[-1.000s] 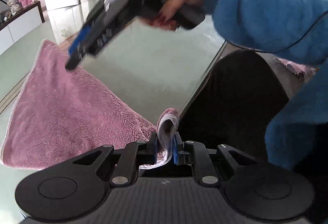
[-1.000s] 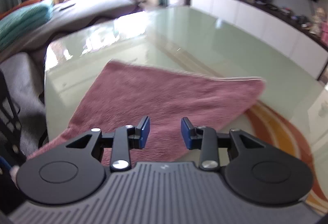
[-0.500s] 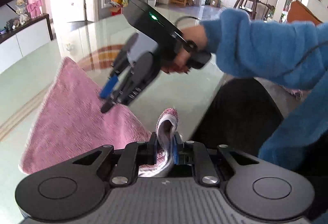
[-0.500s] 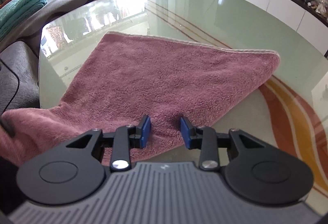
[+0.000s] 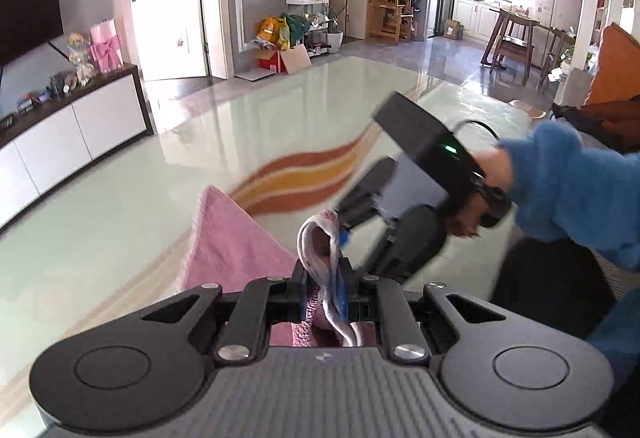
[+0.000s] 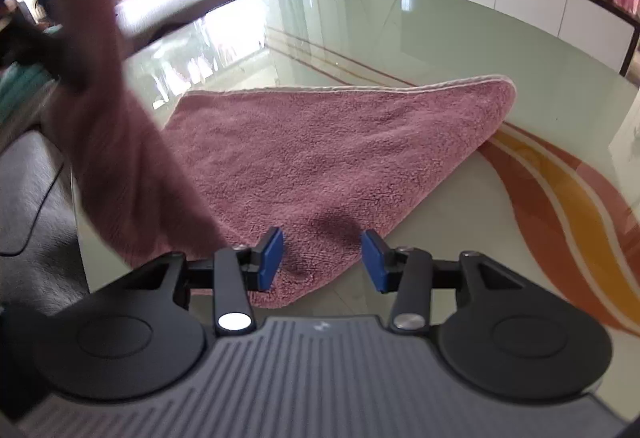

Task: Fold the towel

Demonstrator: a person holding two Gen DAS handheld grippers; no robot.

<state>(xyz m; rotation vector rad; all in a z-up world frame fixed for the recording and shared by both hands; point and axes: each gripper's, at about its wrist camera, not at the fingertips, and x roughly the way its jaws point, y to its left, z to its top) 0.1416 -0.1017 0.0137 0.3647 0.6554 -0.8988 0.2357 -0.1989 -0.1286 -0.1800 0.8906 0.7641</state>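
Left claw (image 5: pixel 322 288): pinching a bunched corner of the pink towel (image 5: pixel 236 246) between its blue pads, carrying it up off the table.
Right claw (image 6: pixel 322 258): standing spread, nothing between the pads; its jaws have just been opening; hovering over the towel's near corner.
Towel, position: lying mostly flat on the glass table (image 6: pixel 400 37), one corner rising at the left toward the other claw.
Left wrist view only: showing the right claw from outside, a hand (image 5: pixel 490 173) in a blue fleece sleeve (image 5: pixel 572 189) gripping its handle, the white-edged fold sticking up between the left pads.
Right wrist view only: showing the towel's full spread, the white hem along its far edge, the lifted part as a blurred band.
Change since earlier frames: the held corner is sitting higher, with less towel and more room showing in the left view; the right claw is reaching lower, closer beside the left one.
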